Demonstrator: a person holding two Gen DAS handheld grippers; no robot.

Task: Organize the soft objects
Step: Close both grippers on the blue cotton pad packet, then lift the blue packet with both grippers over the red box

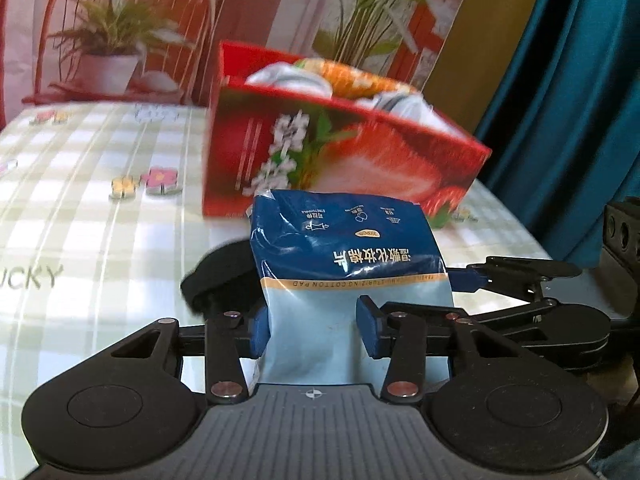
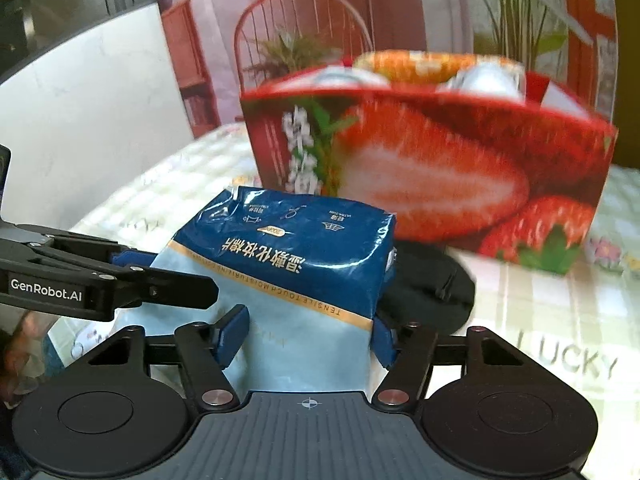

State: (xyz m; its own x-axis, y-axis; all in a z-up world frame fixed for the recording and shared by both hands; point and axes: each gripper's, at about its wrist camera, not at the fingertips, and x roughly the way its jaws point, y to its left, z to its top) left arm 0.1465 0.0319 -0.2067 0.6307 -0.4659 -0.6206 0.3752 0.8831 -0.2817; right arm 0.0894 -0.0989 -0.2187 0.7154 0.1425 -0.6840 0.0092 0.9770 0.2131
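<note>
Strawberry box (image 1: 360, 160) – rolled socks (image 1: 292, 78) inside, both claws gripping cotton-pad pack (image 1: 348, 252)

A home, by the look of it: the bench (image 1: 92, 216) wears a green-and-white checked oilcloth with flower prints (the word "LUCKY" is printed on it), a teal curtain (image 1: 568, 112) hangs at one side, and a strawberry gift box (image 2: 432, 168) holds household bits.

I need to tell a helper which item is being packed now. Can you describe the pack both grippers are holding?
On the green-checked tablecloth, find the red strawberry-printed cardboard box. Just in front of it is a soft plastic cotton-pad pack, dark blue above and pale blue below, clamped by the left gripper and right gripper. Unlike the black fabric item beside it, it is glossy with printed text.
</note>
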